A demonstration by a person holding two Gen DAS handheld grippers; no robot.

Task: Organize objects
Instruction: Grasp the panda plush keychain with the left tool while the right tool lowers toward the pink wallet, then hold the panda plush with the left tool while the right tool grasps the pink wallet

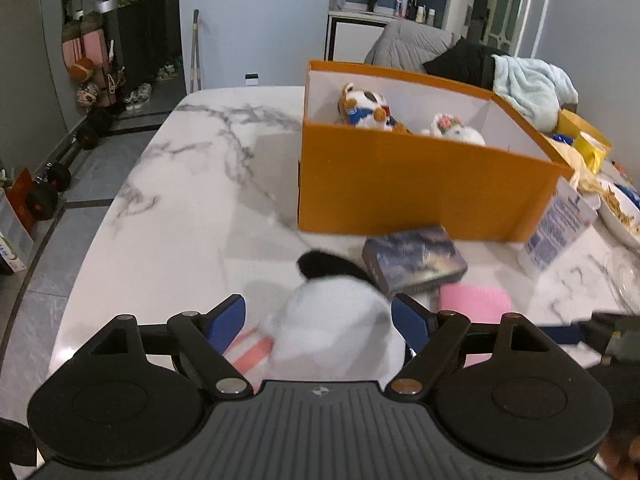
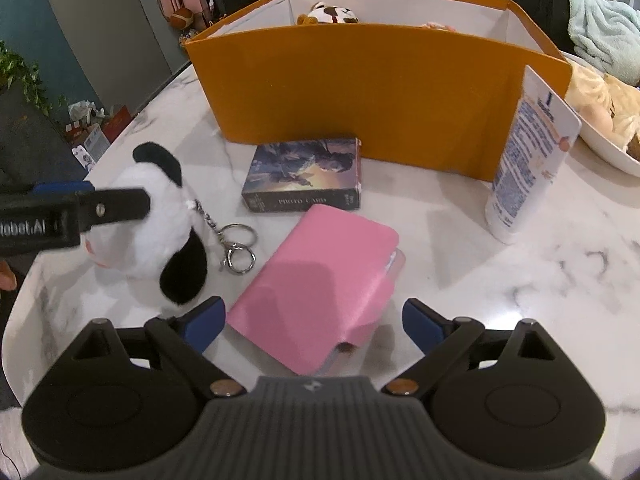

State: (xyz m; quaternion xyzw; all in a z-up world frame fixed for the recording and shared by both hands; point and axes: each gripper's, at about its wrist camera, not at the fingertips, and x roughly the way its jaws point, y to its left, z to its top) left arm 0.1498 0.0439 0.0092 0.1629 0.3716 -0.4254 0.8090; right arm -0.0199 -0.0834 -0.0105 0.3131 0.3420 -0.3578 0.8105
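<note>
**Left hand-held gripper wide around plush dog, right one open over pink wallet**

White marble table (image 2: 500,280) carries an orange box (image 2: 360,92) with two plush toys inside. Just in front: card box (image 2: 304,176), pink wallet (image 2: 312,280), white tube (image 2: 528,160) upright by the box corner. Plush dog (image 1: 336,320) on table, between wide-open left hand-held gripper (image 1: 318,318) pads, grip unclear. Right hand-held gripper (image 2: 314,320) open, wallet between, nothing held.

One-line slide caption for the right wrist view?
Open right gripper over a pink wallet; left gripper at a plush dog keychain before the orange box.
</note>
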